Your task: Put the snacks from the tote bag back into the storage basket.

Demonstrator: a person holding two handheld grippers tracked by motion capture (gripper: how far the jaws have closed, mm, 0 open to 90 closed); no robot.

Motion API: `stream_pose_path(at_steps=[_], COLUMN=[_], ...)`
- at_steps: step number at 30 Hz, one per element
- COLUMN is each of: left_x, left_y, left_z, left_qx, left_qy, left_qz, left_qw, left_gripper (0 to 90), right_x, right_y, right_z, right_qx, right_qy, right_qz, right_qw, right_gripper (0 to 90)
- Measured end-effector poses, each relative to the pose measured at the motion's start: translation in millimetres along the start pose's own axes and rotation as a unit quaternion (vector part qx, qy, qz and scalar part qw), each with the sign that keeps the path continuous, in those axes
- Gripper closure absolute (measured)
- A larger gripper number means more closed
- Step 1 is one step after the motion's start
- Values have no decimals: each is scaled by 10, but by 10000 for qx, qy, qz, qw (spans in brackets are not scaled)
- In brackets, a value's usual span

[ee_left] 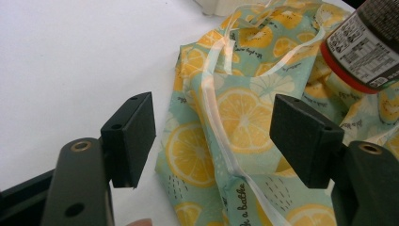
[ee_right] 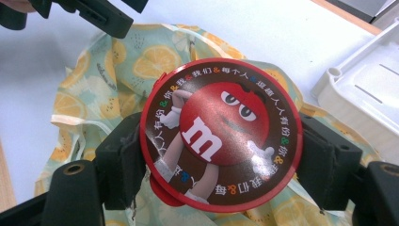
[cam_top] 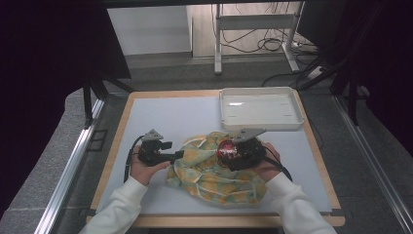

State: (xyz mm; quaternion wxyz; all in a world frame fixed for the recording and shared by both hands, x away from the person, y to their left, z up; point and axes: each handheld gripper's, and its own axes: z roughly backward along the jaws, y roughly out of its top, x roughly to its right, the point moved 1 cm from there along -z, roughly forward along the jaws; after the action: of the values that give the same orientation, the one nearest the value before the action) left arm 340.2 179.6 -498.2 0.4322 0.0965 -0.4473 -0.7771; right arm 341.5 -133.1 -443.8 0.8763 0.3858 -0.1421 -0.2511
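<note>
1. The right gripper (ee_right: 221, 160) has its fingers (ee_right: 120, 165) clamped on either side of a round red-lidded candy tub (ee_right: 220, 134), lid facing the camera.
2. The tub (cam_top: 227, 149) sits over the middle of a lemon-print bag (cam_top: 214, 170), near the front of the tabletop (cam_top: 160, 112) and right of centre.
3. The left gripper (ee_left: 214, 139) has its fingers (ee_left: 131, 136) wide apart and gripping nothing; a fold of the bag (ee_left: 235, 117) with its pale ribbon edge (ee_left: 214, 108) lies between them, apart from both.
4. The left gripper (cam_top: 181, 155) comes in level at the bag's left edge.
5. A white tray (cam_top: 292, 126) stands at the back right corner, just behind the bag.
</note>
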Motion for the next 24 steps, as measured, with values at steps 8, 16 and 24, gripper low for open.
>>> stream_pose_path(at_steps=[8,16,24], left_x=[1,-3,-6], left_y=[0,-1,-1], left_z=[-3,-2,-1], left_qx=[-6,-2,0], left_qy=[1,10,17], left_qz=[-7,1,2], left_qw=[10000,10000,10000], left_gripper=[317,317,319], right_x=[18,43,78], right_y=[40,83,109], right_z=[69,138,158], right_qx=[88,200,237], right_qy=[11,20,18], right_qz=[-5,-37,-54], right_qw=[10000,9998,9997], right_gripper=[257,257,257])
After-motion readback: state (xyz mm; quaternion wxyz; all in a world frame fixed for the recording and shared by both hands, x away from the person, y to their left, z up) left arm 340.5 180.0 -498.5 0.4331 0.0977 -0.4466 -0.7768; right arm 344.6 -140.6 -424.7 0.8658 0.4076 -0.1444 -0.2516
